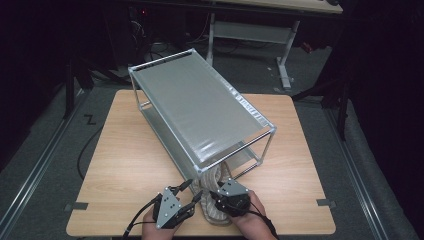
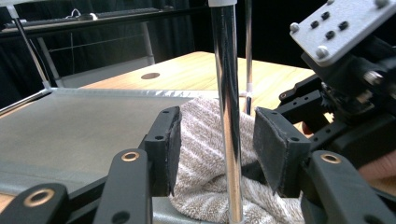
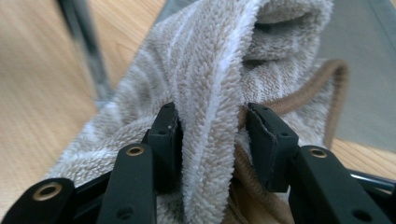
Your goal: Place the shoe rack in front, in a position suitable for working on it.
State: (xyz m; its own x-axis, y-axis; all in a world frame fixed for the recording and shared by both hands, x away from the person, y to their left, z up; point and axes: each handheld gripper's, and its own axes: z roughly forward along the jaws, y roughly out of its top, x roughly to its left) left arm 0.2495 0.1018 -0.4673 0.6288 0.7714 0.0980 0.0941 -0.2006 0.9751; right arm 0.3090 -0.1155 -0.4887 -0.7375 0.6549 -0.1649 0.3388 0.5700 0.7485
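Observation:
A beige striped towel with a brown hem lies bunched at the near corner of a metal two-shelf rack, spilling from the lower shelf onto the table. My left gripper is open, and in its own view its jaws stand either side of the rack's chrome corner post, with the towel behind. My right gripper is open too. Its jaws straddle an upright fold of the towel, with the pads close against the pile.
The rack sits diagonally across the wooden table, its frosted top shelf bare. A round hole marks the tabletop beyond the rack. Both hands are at the table's front edge. A desk frame and cables stand on the floor behind.

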